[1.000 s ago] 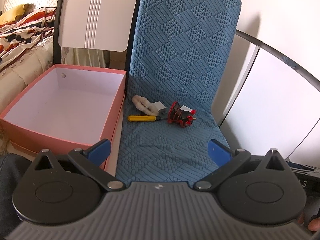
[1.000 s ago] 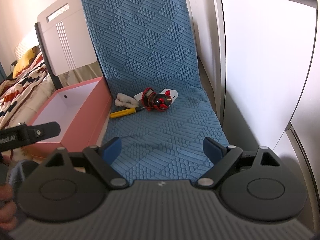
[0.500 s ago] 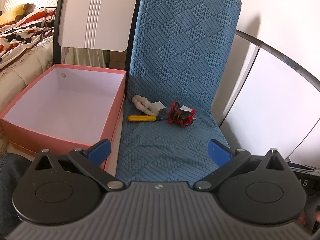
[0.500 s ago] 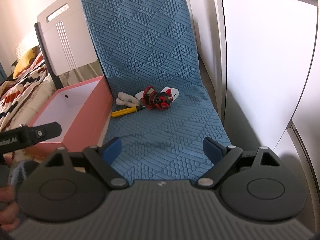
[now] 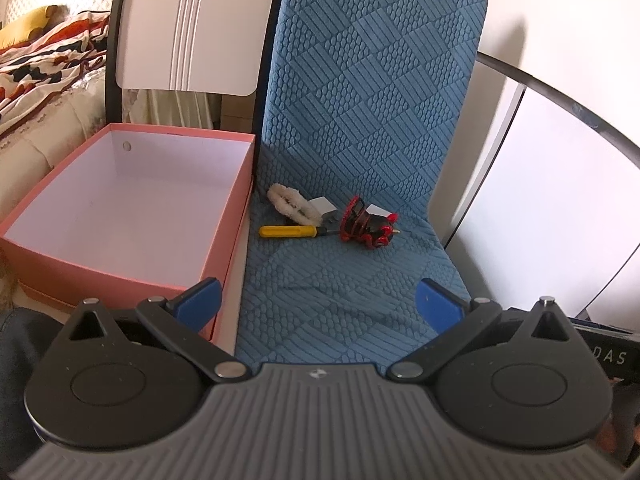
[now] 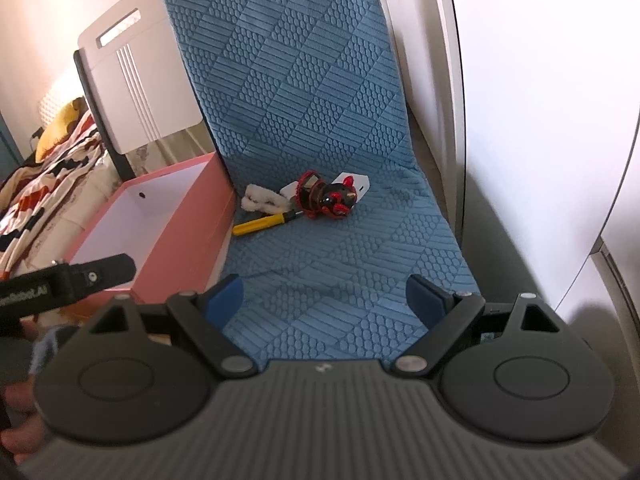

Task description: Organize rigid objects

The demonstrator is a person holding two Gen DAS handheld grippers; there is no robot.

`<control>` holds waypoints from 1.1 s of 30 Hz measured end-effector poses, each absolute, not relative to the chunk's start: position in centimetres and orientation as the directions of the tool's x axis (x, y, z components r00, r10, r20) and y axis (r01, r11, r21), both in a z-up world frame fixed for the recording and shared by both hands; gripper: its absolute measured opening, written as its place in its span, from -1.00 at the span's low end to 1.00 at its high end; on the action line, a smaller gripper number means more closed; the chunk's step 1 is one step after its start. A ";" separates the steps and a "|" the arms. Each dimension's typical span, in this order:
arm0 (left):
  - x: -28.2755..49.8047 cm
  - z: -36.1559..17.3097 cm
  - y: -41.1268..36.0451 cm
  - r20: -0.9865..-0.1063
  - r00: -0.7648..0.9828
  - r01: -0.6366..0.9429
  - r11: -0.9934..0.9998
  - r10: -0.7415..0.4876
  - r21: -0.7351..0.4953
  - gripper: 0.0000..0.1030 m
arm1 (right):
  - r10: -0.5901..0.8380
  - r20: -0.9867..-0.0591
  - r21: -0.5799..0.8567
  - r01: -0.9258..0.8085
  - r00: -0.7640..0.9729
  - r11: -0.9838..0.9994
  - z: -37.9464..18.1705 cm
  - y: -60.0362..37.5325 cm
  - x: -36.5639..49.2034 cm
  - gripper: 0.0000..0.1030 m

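Observation:
A red and black toy [image 5: 366, 226] [image 6: 326, 198], a yellow-handled screwdriver [image 5: 290, 231] [image 6: 262, 224], a fluffy white item [image 5: 290, 204] [image 6: 260, 202] and a white tag [image 5: 322, 205] [image 6: 354, 182] lie together at the back of a blue textured mat [image 5: 352, 288] [image 6: 340, 264]. An empty pink box [image 5: 120, 196] [image 6: 168, 216] stands left of the mat. My left gripper [image 5: 320, 300] is open and empty, well short of the objects. My right gripper [image 6: 326, 302] is open and empty, also short of them.
The mat runs up against a wall. A white headboard [image 5: 188, 24] and a bed with a patterned cover [image 5: 44, 52] are at the left. White cabinet panels [image 6: 540, 120] stand to the right. The left gripper's body [image 6: 60, 284] shows in the right wrist view.
My right gripper has moved slightly forward and up, so the objects sit a little higher in its view. The left view has barely changed.

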State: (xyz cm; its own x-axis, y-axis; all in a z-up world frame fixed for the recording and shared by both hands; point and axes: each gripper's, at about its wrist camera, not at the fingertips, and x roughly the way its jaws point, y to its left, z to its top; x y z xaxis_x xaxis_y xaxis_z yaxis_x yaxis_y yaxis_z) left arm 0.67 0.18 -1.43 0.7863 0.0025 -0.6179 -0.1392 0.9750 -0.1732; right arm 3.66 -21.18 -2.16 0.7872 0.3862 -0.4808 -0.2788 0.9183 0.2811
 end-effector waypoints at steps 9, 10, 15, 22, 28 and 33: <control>2.7 -3.4 0.6 -0.618 0.784 -0.096 0.970 -0.063 -0.222 1.00 | 0.407 -0.485 0.336 -0.264 0.774 0.904 -3.0 -21.3 5.6 0.74; 3.0 -3.7 0.4 -0.624 0.780 -0.097 0.973 -0.055 -0.208 1.00 | 0.410 -0.486 0.344 -0.262 0.772 0.902 -3.1 -21.2 6.0 0.74; 5.3 -5.1 0.2 -0.640 0.767 -0.084 0.984 -0.038 -0.159 1.00 | 0.438 -0.488 0.391 -0.260 0.755 0.883 -3.7 -21.0 8.3 0.74; 10.1 -7.5 0.3 -0.656 0.754 -0.045 0.992 -0.044 -0.118 1.00 | 0.456 -0.491 0.440 -0.241 0.742 0.865 -4.6 -20.8 12.6 0.74; 14.4 -9.6 -0.2 -0.675 0.736 -0.005 0.997 -0.048 -0.076 1.00 | 0.475 -0.494 0.497 -0.211 0.728 0.841 -6.1 -20.8 16.6 0.73; 18.2 -11.7 -0.5 -0.714 0.698 0.005 0.998 -0.046 -0.058 1.00 | 0.490 -0.492 0.537 -0.192 0.720 0.821 -7.1 -20.4 20.1 0.73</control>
State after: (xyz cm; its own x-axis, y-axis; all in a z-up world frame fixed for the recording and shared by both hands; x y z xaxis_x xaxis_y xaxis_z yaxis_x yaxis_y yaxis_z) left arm 18.22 -0.49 -11.70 0.6982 -0.0455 -0.7145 0.0053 0.9983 -0.0585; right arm 20.09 -20.39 -7.10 0.7198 0.4900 -0.4916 -0.1919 0.8212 0.5375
